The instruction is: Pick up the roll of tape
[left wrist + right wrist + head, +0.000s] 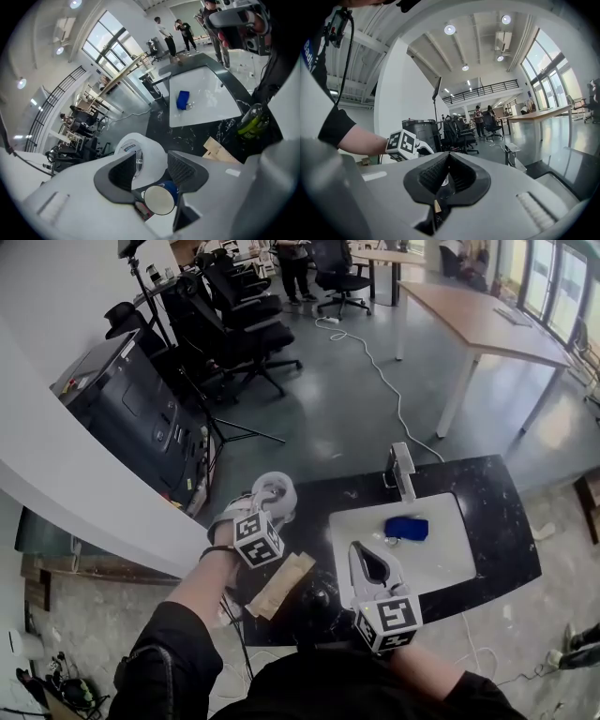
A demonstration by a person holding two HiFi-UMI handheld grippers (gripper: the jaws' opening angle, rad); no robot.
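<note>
The roll of tape [278, 489] is white and stands on its edge at the left end of the black marble counter [497, 512]. My left gripper [272, 507] reaches down over it with the jaws wide. In the left gripper view the roll of tape [146, 149] sits between the two pads of my left gripper [151, 166], which is open; no clear squeeze shows. My right gripper [362, 551] hovers over the near edge of the white basin [441, 563], shut and empty. Its pads meet at the tip in the right gripper view [446, 157].
A blue object [406, 528] lies in the white basin, with a tap [403, 470] behind it. A cardboard piece [281, 582] and a green bottle [251, 123] are on the counter near me. A black machine [141, 418] and office chairs [239, 324] stand beyond.
</note>
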